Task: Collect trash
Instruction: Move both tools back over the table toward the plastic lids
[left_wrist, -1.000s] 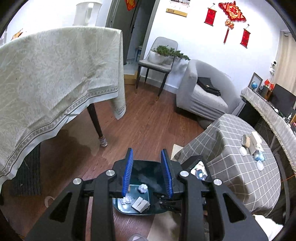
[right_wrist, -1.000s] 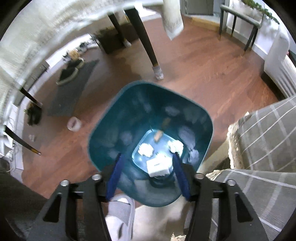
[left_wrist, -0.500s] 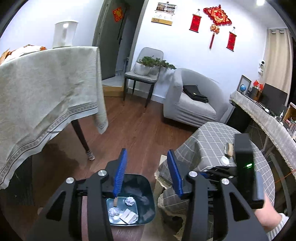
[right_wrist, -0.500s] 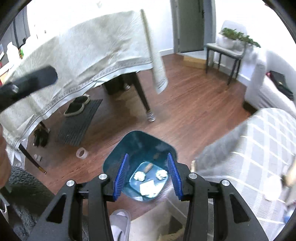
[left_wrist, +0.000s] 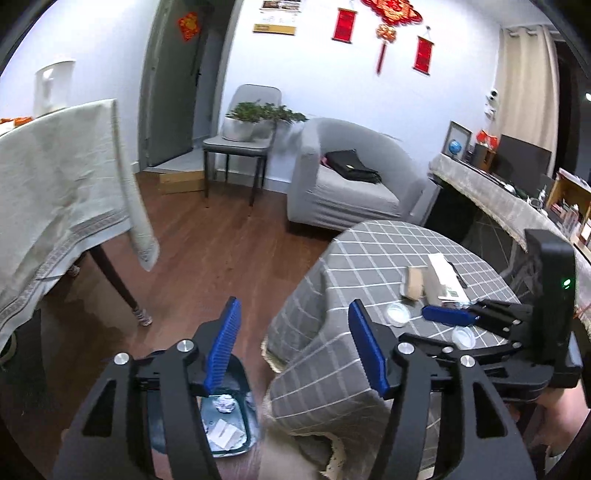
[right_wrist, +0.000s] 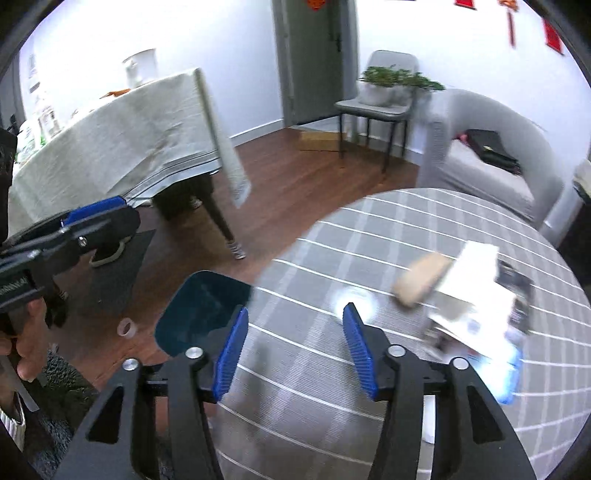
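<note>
Hanging over the near edge of the round table (left_wrist: 373, 254), the left gripper (left_wrist: 295, 347) is standing with its blue pads apart and nothing between them; its jaws have just been opening. Below it, on the wooden floor (left_wrist: 207, 258), the teal bin (left_wrist: 236, 432) is sitting just beside the drooping hem of the grey checked cloth, and it is holding the collected trash: a crumpled paper ball (left_wrist: 225, 403) and a flat white scrap (left_wrist: 226, 431). More litter is lying on the tabletop well beyond the left pads: a tan cardboard piece (left_wrist: 414, 283), white paper (left_wrist: 445, 275) overlapping it, and two small clear lids (left_wrist: 398, 314).

Reaching in from the right side of the left camera's view, the right gripper (right_wrist: 291, 350) is hovering above the checked cloth, also released, its jaws having just been opening with only bare cloth showing between them. From its own camera the tan cardboard piece and the white paper are lying ahead and to the right, blurred, and a pale round lid (right_wrist: 354, 297) is sitting just past its right pad. The teal bin is showing at the table's left edge, partly hidden behind the left pad of this gripper. A person's hand (right_wrist: 22, 343) is gripping the left tool at the far left of that view. A larger table with a pale cloth (right_wrist: 122, 140) is standing well apart across the floor
</note>
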